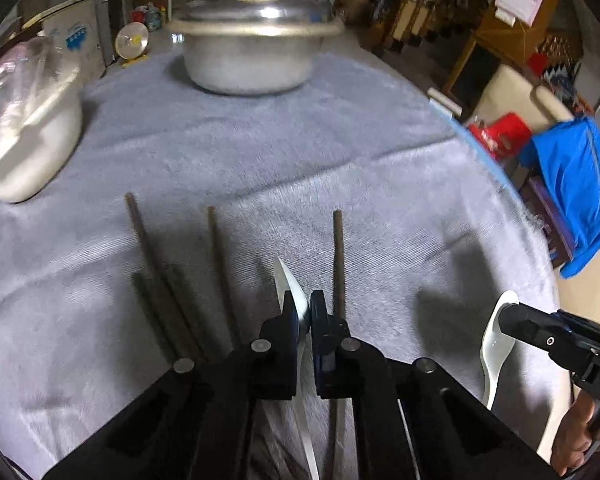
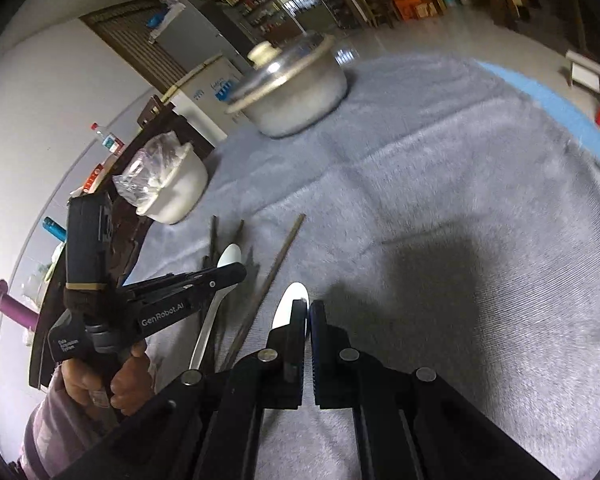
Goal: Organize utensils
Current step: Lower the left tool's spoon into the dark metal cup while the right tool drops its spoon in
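Note:
Several dark brown chopsticks (image 1: pixel 220 256) lie roughly side by side on the grey cloth (image 1: pixel 260 152). My left gripper (image 1: pixel 306 312) is shut on a white spoon (image 1: pixel 290 288), whose bowl sticks out past the fingertips among the chopsticks. In the right wrist view that left gripper (image 2: pixel 236 272) shows from the side, its spoon (image 2: pixel 230 256) low over the chopsticks (image 2: pixel 280 256). My right gripper (image 2: pixel 309 312) is shut on a second white spoon (image 2: pixel 292 304), held above the cloth to the right of the chopsticks. That right gripper (image 1: pixel 512 316) and its spoon (image 1: pixel 496 344) also show at the left wrist view's right edge.
A lidded aluminium pot (image 1: pixel 256 52) stands at the far side of the cloth. A white bowl with a plastic bag in it (image 1: pixel 28 136) sits at the far left. The table's blue edge (image 1: pixel 484 152) runs along the right. A person's hand (image 2: pixel 128 380) holds the left gripper's handle.

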`<action>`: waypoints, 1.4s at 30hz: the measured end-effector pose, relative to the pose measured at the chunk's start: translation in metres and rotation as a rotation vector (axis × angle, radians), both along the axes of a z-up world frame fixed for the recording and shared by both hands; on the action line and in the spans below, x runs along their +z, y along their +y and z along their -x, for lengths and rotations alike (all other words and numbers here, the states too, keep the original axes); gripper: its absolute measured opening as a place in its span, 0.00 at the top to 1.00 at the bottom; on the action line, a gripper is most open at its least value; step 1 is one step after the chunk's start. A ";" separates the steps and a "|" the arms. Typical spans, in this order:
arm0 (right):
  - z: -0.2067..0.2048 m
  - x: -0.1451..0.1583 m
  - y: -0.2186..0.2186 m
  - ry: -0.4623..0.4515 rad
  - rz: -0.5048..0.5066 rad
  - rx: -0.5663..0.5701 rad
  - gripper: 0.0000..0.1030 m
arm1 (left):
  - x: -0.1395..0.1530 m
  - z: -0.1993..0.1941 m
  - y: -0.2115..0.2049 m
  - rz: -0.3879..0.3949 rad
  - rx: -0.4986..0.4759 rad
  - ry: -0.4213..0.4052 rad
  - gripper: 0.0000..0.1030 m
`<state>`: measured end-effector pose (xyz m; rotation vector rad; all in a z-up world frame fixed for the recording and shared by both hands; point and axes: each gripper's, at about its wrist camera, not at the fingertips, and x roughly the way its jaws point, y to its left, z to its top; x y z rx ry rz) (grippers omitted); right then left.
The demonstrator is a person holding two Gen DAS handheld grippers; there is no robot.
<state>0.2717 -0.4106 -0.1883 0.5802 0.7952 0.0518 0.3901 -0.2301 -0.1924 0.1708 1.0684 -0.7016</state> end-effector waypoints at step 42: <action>0.203 0.090 0.150 -0.387 0.465 -0.060 0.97 | 0.064 0.250 0.136 0.590 0.265 -0.495 0.94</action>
